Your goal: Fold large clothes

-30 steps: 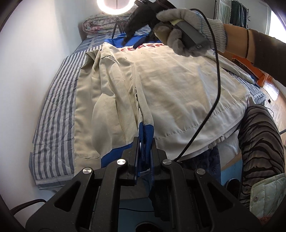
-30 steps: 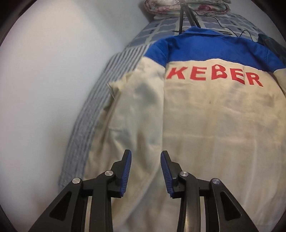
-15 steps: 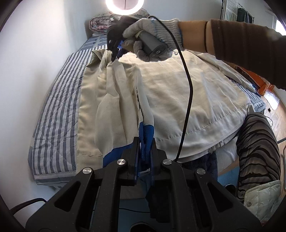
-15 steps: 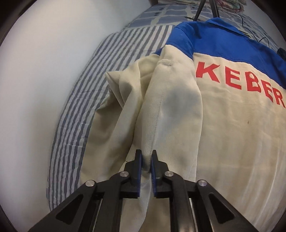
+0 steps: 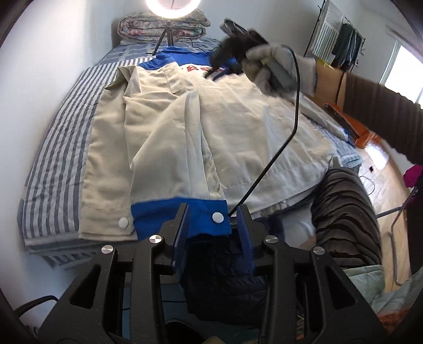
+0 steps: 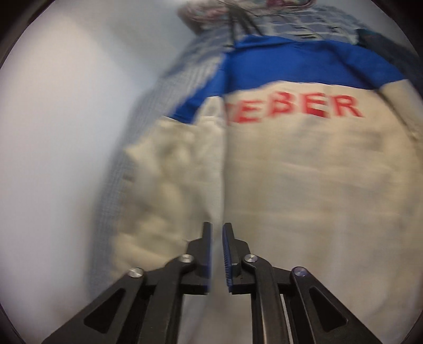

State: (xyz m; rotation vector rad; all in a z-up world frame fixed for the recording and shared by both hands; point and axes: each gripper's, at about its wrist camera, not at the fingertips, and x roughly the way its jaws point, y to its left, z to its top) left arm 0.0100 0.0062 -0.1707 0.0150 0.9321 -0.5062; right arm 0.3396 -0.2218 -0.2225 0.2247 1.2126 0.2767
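A cream jacket (image 5: 251, 137) with a blue yoke and red letters (image 6: 304, 108) lies back up on the striped bed (image 5: 60, 132). Its left sleeve (image 5: 169, 148) is folded in along the body, blue cuff (image 5: 164, 214) towards me. My left gripper (image 5: 213, 211) hovers at that cuff; its jaws are opening and the pads stand clear of the cloth. In the left wrist view a gloved hand (image 5: 275, 68) carries my right gripper (image 5: 214, 70) over the yoke. In its own blurred view the right gripper (image 6: 217, 227) is opening, a narrow gap with nothing in it.
A white wall runs along the bed's left side. A ring light (image 5: 173, 4) on a tripod and a folded quilt (image 5: 164, 26) stand at the head. A person's striped trouser leg (image 5: 343, 211), a clothes rack (image 5: 341, 34) and an orange box (image 5: 354, 127) are on the right.
My left gripper let go of the blue cuff and opened; the sleeve now lies flat on the jacket. My right gripper released the sleeve's shoulder fold and swung right towards the red letters.
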